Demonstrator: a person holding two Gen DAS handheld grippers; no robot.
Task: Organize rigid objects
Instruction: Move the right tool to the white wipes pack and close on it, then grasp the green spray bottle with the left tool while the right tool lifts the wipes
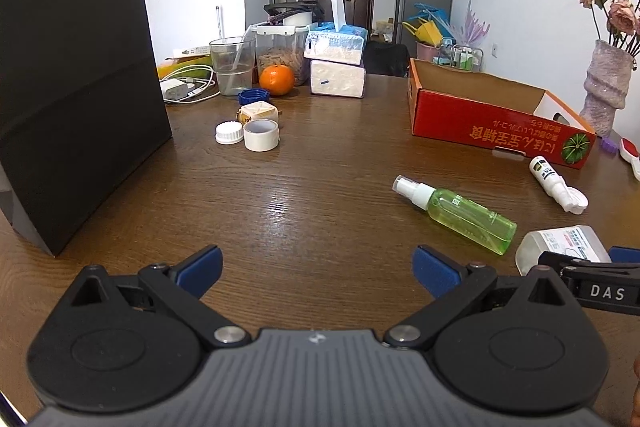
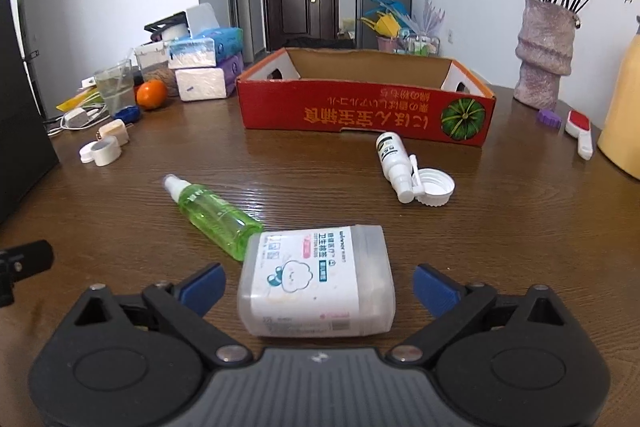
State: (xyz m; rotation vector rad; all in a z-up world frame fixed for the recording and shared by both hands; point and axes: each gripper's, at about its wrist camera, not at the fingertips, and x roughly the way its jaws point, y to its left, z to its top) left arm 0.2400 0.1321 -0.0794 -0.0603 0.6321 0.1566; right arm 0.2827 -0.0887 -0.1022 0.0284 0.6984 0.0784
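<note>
Black paper bag (image 1: 76,75) stands far left on brown wood table (image 1: 320,187). Left gripper (image 1: 318,269) spread wide, nothing btwn its blue pads. Green clear spray bottle (image 2: 212,213) lies just left of frosted plastic cotton-swab box (image 2: 316,279), which sits btwn right gripper (image 2: 319,287) pads, jaws apart, not touching. White spray bottle (image 2: 394,161) lies beside red cardboard tray (image 2: 360,111).

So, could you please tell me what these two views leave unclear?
- Box floor: right wrist view, its front wall hides it.
- Cotton swab case: left wrist view, partly behind the right gripper.
- Bottle label: both views, too small.
</note>
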